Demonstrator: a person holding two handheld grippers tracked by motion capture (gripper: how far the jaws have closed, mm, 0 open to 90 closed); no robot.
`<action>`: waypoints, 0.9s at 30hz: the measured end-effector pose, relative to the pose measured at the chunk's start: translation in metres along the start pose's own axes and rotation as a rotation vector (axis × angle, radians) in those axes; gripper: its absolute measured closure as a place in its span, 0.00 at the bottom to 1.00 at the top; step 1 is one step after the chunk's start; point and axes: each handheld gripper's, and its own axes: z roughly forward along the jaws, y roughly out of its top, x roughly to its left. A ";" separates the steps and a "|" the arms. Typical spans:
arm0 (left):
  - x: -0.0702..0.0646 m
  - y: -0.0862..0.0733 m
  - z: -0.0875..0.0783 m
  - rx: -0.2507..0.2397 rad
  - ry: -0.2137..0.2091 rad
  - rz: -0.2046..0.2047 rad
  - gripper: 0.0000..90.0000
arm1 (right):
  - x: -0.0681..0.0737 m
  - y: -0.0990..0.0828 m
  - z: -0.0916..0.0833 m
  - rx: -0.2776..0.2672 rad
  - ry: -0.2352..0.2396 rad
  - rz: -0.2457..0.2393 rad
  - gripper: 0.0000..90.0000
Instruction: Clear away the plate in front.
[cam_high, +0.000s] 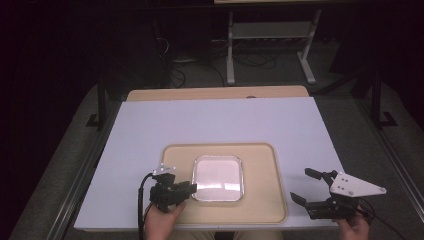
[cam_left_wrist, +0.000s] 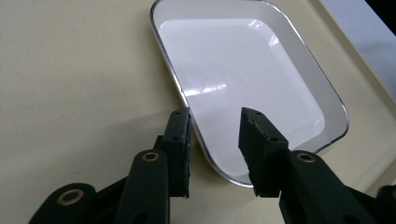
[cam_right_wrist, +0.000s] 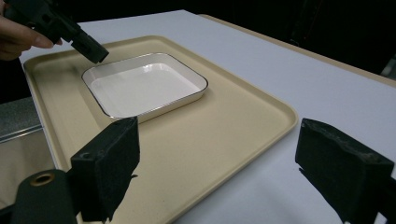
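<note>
Two parted left gripper (cam_left_wrist: 215, 149) fingers astride the white dish (cam_left_wrist: 247, 79) rim (right gripper (cam_high: 307, 186) wide apart).

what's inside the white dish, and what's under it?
The white dish holds nothing; its glossy floor only shows glare. It sits on the beige tray. The left tool straddles its near rim, jaws open. The tray surface beneath the dish is hidden.

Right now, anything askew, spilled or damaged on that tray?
Nothing stands out. The white dish sits flat and empty on the beige tray, no spill or crack visible. The left tongs are open, straddling the dish's rim; the right tongs are open off the tray.
</note>
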 end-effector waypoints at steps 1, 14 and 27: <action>0.000 0.001 -0.001 -0.004 0.001 0.012 0.69 | 0.000 0.000 0.000 0.000 -0.001 0.000 0.14; -0.001 0.008 -0.010 -0.052 -0.044 0.134 0.63 | -0.001 -0.002 0.002 0.015 -0.006 0.003 0.14; 0.001 0.008 -0.014 -0.082 -0.065 0.262 0.58 | -0.002 -0.004 0.004 0.037 -0.014 0.013 0.14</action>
